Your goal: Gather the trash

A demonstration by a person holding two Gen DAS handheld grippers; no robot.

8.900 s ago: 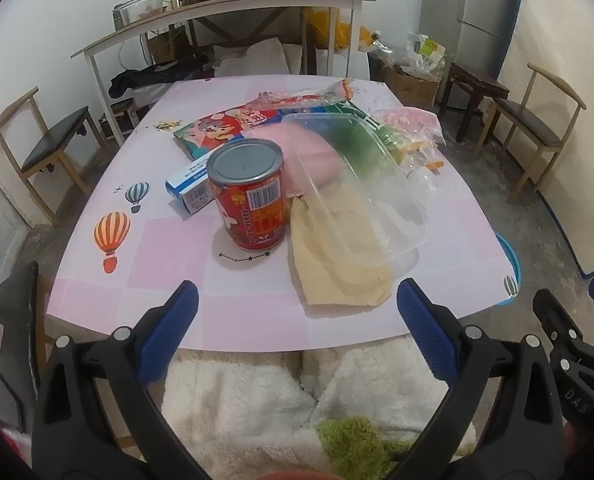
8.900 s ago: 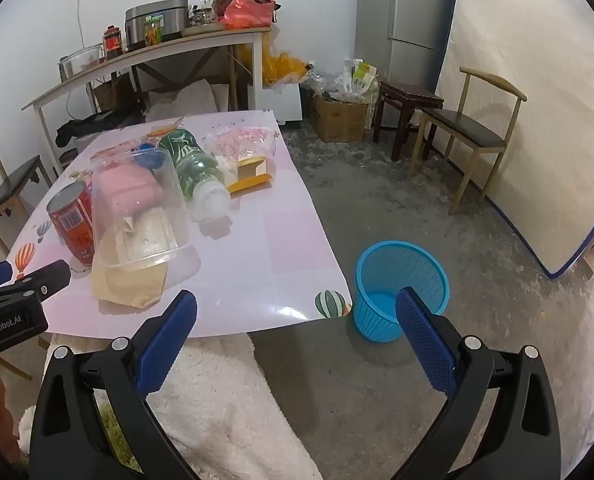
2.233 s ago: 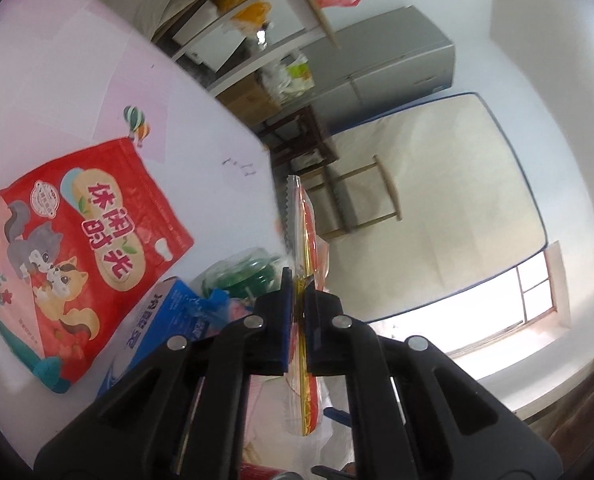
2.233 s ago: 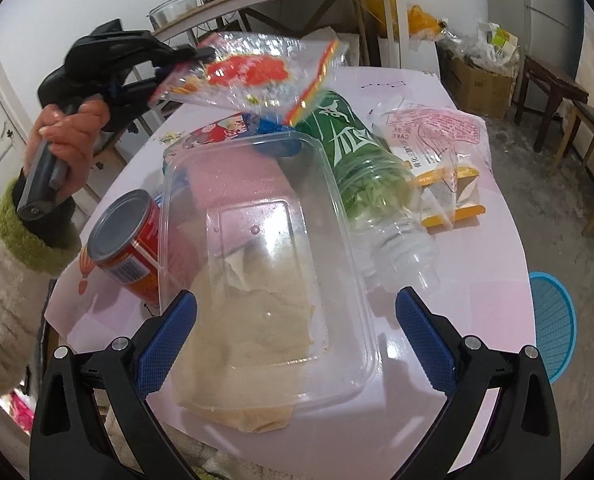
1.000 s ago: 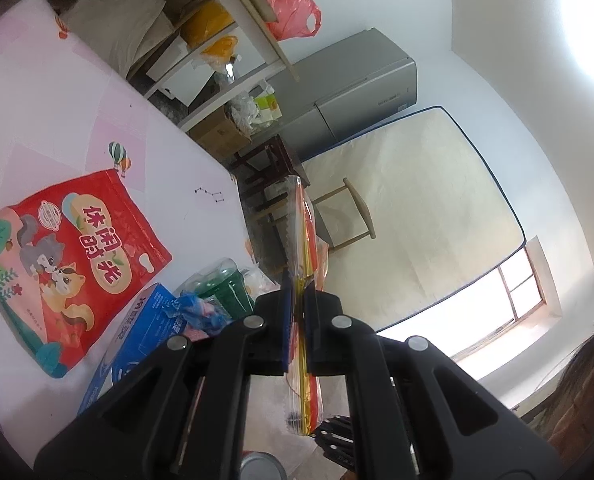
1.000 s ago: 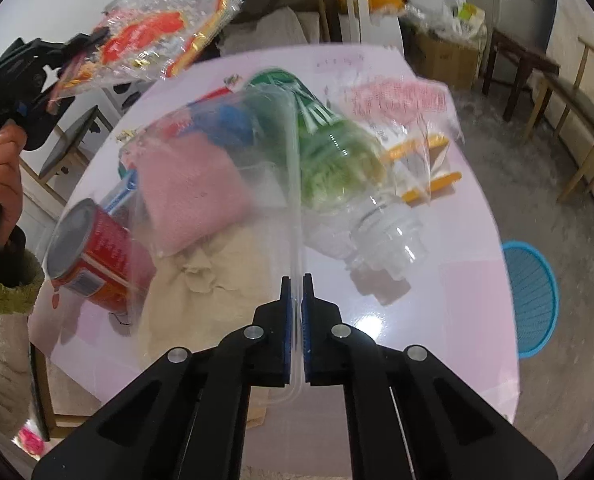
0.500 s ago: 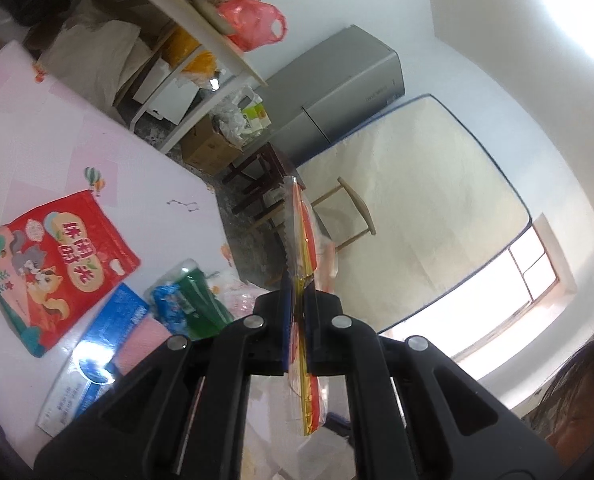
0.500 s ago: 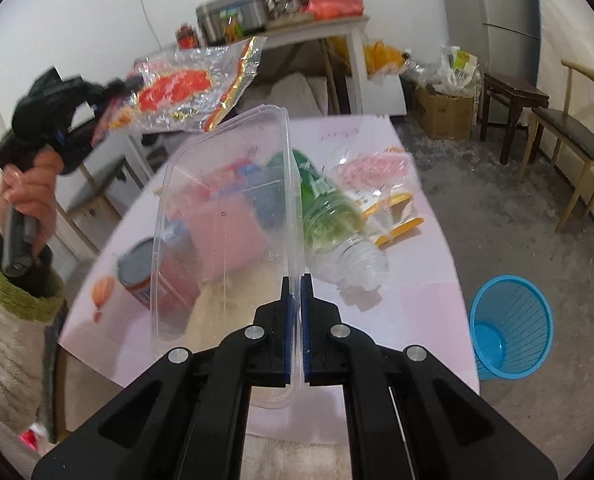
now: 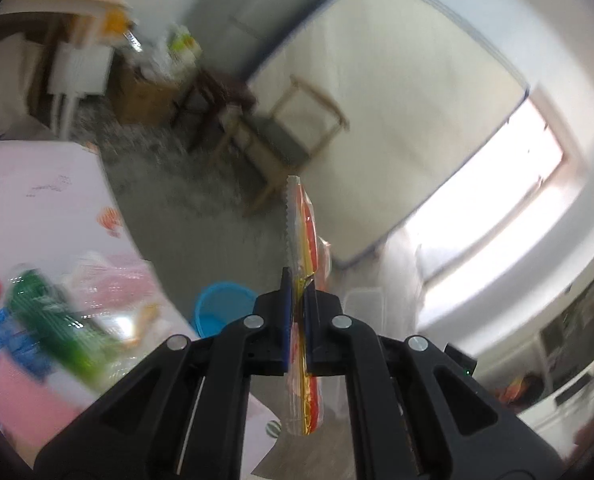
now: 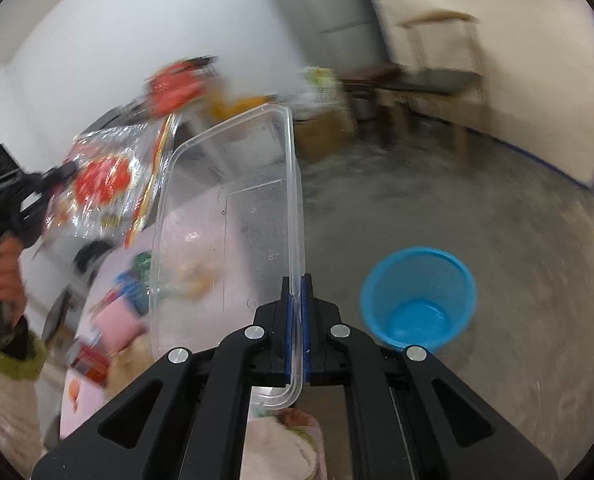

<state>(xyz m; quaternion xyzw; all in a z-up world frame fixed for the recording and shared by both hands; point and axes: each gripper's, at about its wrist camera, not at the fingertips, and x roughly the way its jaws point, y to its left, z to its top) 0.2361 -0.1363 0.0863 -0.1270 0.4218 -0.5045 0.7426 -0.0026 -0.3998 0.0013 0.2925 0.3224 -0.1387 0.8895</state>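
We carry two pieces of trash at once. The clear rectangular plastic food container (image 10: 233, 216) stands on edge in the centre of the right wrist view, its rim pinched in the right claw (image 10: 296, 312), which is closed on that thin wall. The crinkly transparent snack wrapper with red and yellow print (image 9: 303, 240) runs edge-on up the middle of the left wrist view, clamped in the left claw (image 9: 297, 300). The small round blue mesh wastebasket (image 10: 417, 300) sits on the grey floor at lower right of the right view, looking empty — so nothing is binned yet, as far as we can tell. On the pink patterned surface (image 9: 37, 200) at the left edge a green plastic bottle (image 9: 57, 320) and other blurred litter wait.

Half a second ago both views looked across the surface; now they have swung toward the floor and basket, both grips unchanged.
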